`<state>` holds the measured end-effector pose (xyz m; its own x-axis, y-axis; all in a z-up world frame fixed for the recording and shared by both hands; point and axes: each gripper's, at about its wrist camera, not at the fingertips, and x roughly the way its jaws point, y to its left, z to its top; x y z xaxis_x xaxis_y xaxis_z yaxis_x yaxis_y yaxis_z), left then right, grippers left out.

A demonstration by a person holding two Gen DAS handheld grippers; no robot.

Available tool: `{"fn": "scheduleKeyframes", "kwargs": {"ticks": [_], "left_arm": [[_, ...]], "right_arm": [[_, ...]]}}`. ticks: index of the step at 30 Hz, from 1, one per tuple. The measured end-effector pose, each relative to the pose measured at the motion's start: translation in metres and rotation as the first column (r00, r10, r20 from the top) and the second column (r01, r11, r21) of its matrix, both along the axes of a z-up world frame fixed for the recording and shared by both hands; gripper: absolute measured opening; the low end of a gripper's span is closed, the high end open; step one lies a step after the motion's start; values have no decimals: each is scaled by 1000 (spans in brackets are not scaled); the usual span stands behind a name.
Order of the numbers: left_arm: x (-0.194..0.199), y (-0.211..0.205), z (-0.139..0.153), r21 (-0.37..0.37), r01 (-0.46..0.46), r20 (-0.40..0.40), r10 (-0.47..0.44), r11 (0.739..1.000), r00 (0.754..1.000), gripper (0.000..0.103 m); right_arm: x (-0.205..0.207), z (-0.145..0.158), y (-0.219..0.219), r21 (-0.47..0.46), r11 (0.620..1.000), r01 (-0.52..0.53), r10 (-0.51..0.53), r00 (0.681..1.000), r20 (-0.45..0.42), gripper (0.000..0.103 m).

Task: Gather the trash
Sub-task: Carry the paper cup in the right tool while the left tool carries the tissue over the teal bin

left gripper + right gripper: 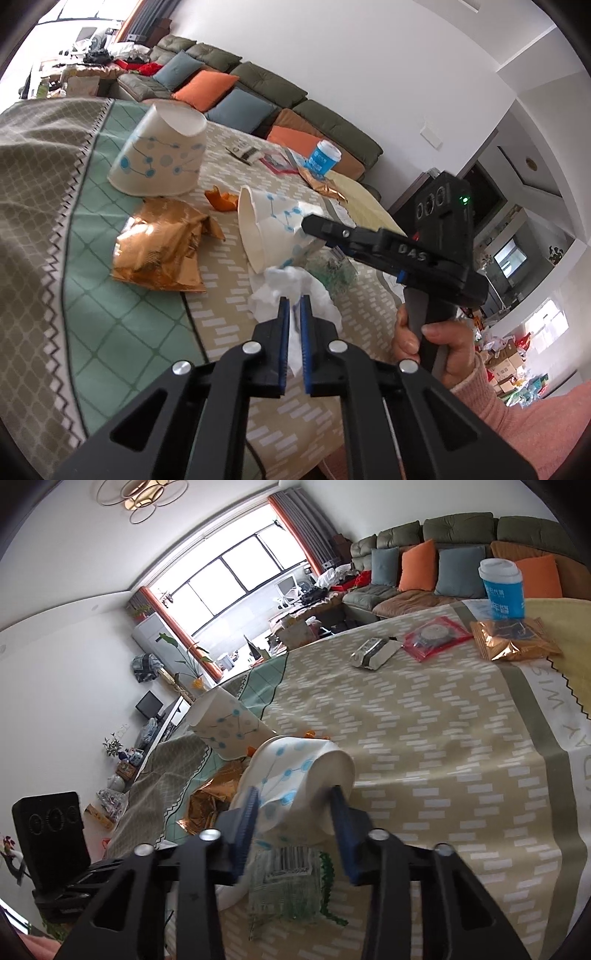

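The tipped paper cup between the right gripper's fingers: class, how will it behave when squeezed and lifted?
The cup looks thin-walled, so it probably dents under the right gripper. Likely light. Lying on its side, it may roll if released.

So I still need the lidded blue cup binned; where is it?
The blue cup stands upright at the table's far right in the right wrist view, beside a gold wrapper.

The setting is a home living room. A long olive-green sofa [458, 528] carries orange and blue cushions [417, 570]. A wide window [236, 576] has orange-edged curtains. A ring-shaped ceiling lamp [140, 496], potted plants [184, 657] and a cloth-covered table [424, 738] complete the room.
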<state>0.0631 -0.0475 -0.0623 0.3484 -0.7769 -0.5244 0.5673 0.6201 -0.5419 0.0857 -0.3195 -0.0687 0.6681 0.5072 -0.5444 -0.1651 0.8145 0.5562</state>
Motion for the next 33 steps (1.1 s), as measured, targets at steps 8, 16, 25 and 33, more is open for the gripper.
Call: {"fn": "scheduleKeyframes", "kwargs": {"ticks": [8,16,25,33], "left_arm": [[0,5,-2,8,8,-20,-7,1000,1000,38],[8,-14,-9,47,25,-21,-24,999,999,38],[6,-4,-3,-9,31,-2,-31,999,1000,7],[-7,36,18,-54,-30,51,33,998,998,6]], "right_arm": [[-8,7,-10,24,999,29,-29,999,32,24],[-14,20,-14,30,999,32,-34,997,76,24],[-15,33,-8,39,999,17,-21,994,104,24],[-12,47,8,44,999,-23,17,990,141,24]]}}
